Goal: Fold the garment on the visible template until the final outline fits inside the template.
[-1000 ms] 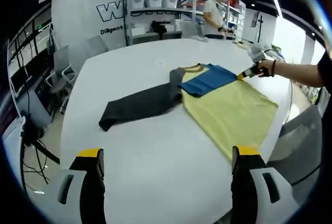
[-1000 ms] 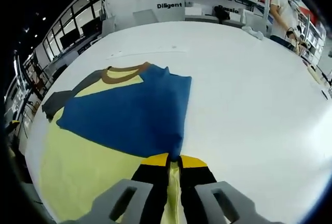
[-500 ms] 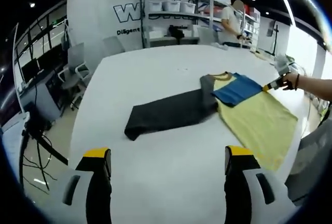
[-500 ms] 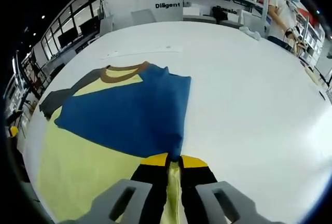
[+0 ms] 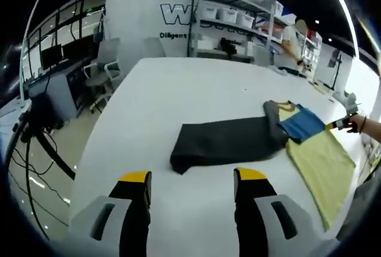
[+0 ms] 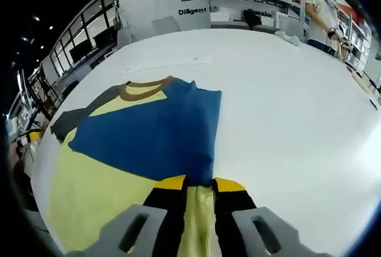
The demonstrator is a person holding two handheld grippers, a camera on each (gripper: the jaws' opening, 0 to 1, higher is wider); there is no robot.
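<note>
Left gripper view. White table [image 5: 178,90]: large, rounded, the landmark for this entry. Garment [image 5: 280,141]: a shirt lying flat towards the table's far right side, yellow body, dark grey sleeve [image 5: 223,143] stretched out flat across the middle of the table, blue sleeve [image 5: 300,127] folded over the yellow. Left gripper [image 5: 191,188]: held above the table's near edge, short of the grey sleeve's cuff, jaws wide apart with nothing between them. Right gripper [image 5: 340,122]: small, at the table's far right edge, touching the blue sleeve's corner, a hand [image 5: 359,123] behind it. Shelving [image 5: 238,28] with bins stands beyond the table; office chairs [image 5: 104,72] stand off its left side.

Right gripper view. Right gripper [image 6: 199,187]: low over the table, jaws nearly closed, pinching the cuff of the blue sleeve [image 6: 155,132]. That sleeve lies spread across the yellow body [image 6: 95,194], up to the brown collar [image 6: 143,87]. Grey sleeve [image 6: 77,117] runs off to the left. A person [image 6: 321,13] stands beyond the table's far end.
</note>
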